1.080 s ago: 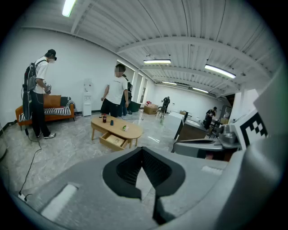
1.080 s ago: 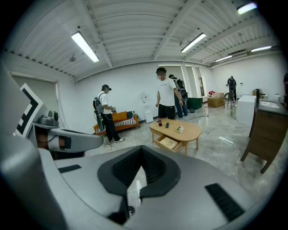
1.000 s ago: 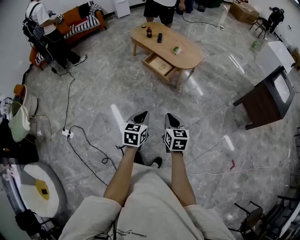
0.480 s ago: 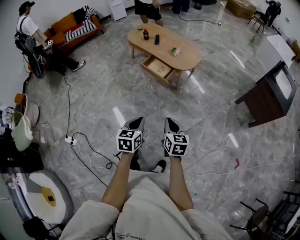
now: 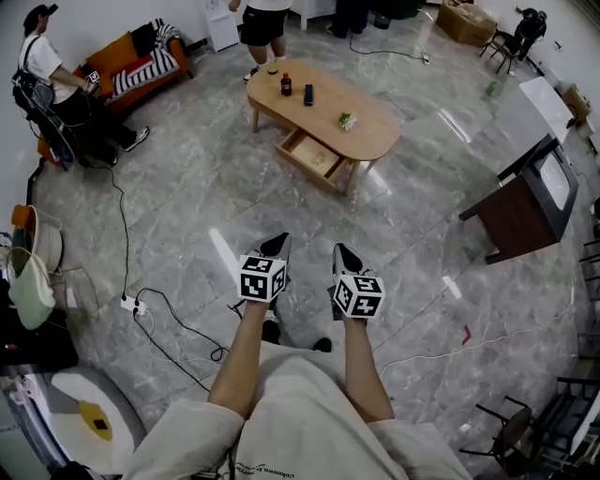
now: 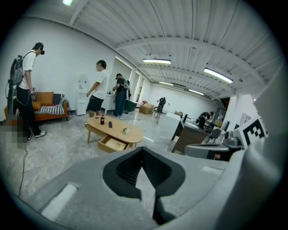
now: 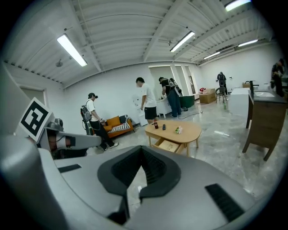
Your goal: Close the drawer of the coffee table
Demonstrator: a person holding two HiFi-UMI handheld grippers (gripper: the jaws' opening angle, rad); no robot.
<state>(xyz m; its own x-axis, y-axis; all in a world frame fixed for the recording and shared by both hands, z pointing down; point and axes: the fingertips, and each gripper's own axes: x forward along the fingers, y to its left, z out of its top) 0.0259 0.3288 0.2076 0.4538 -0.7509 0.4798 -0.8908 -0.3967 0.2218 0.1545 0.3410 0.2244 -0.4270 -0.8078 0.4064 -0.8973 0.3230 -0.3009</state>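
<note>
Drawer (image 5: 315, 157) stands pulled out from the near long side of the oval wooden worktop (image 5: 370, 141), far across the room from the person. Its inside shows a pale, flat bottom; whether anything lies in it cannot be told from here. On the worktop, a dark bottle (image 5: 285, 85) with a red label stands upright near the far left end. A flat black thing (image 5: 307, 94) lies just to its right, and a small green thing (image 5: 346, 121) sits further right, near the middle.

A person in dark shorts (image 5: 262, 21) stands at the far left end of the worktop. An orange sofa (image 5: 134, 58) with a striped cushion stands at the far left wall, with another person (image 5: 52, 82) beside it. A dark cabinet (image 5: 517, 209) stands to the right.

Both grippers are held out side by side over the grey marble floor (image 5: 187, 187), near the person and well apart from the drawer. The left gripper (image 5: 277, 244) has its jaws closed together with nothing between them. The right gripper (image 5: 344, 255) is likewise closed and empty. A black cable (image 5: 178, 298) with a white power strip trails over the floor to the near left.
</note>
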